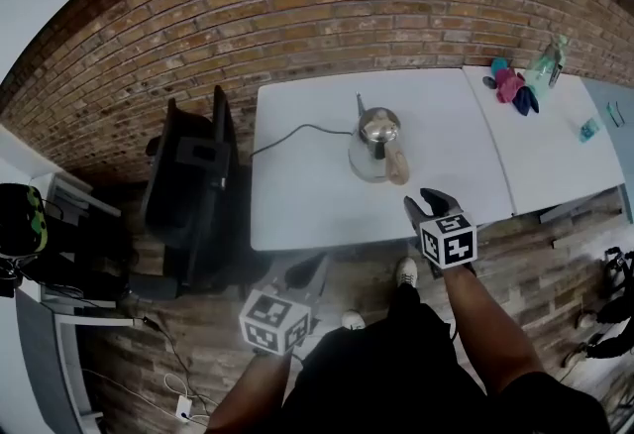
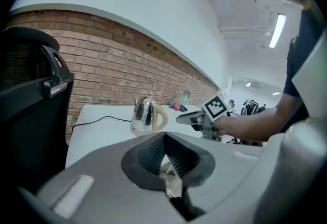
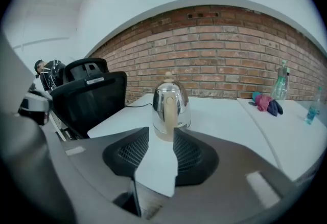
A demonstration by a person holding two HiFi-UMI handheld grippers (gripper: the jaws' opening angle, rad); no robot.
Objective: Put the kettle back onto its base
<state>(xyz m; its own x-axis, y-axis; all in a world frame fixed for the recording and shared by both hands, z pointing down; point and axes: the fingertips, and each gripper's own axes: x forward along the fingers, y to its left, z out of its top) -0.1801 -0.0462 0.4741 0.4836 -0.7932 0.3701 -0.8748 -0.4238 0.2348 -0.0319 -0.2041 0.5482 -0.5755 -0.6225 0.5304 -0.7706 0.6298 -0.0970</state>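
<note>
The kettle (image 1: 374,145) stands upright at the middle of the white table (image 1: 297,204), steel body shining, spout to the far side and its beige handle (image 1: 397,165) turned to the near right. Its black cord (image 1: 292,132) trails off left toward the table's edge, and it looks to be seated on its base, though the base itself is hard to pick out under the body. The right gripper (image 1: 428,205) hangs over the table's near edge, just short of that handle and not touching it. Its own view shows the jaws standing wide apart, with the handle framed in the gap beyond them and only bare tabletop between the pads. The left gripper (image 1: 305,273) is low and nearer in, off the table's near edge above the wooden floor, pointing toward the table. Its jaws spread in an open V with nothing gripped between them. From the left gripper view the right gripper reaches in from the right, close to the kettle. A black office chair (image 1: 188,174) stands at the table's left end, against the brick wall (image 1: 297,16). To the right, on a second white table (image 1: 555,160), lie some coloured cloths (image 1: 512,87) and a clear bottle (image 1: 547,65), well apart from the kettle.
</note>
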